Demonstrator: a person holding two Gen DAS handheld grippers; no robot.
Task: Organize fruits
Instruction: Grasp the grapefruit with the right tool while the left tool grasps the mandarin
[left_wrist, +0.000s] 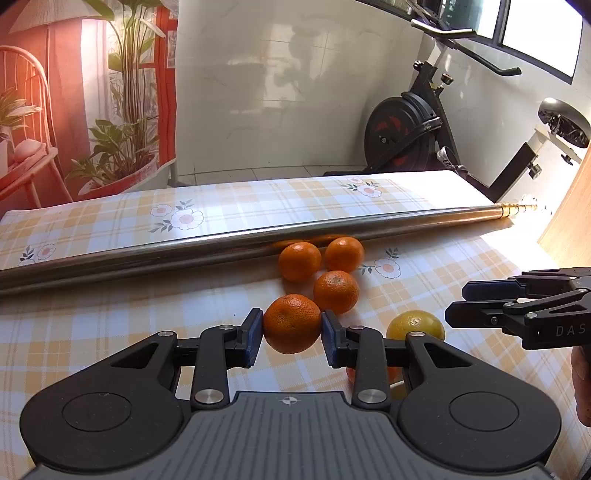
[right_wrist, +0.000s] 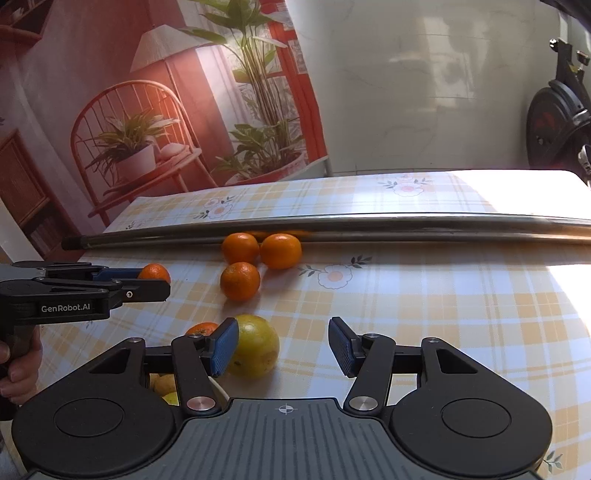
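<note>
Left gripper (left_wrist: 291, 329) nearest, jaws closed onto an orange mandarin (left_wrist: 291, 323), pads touching both its sides just over the checked table (left_wrist: 110, 332); whether the fruit rests on the cloth cannot be told. Right gripper (right_wrist: 283, 347) jaws wide apart and empty, left pad in front of a yellow citrus (right_wrist: 258, 347), with more fruit behind its linkage mostly hidden. Beyond, three mandarins (left_wrist: 336, 291) cluster together, the far two against a long metal pole (left_wrist: 221, 240) lying across the table.
</note>
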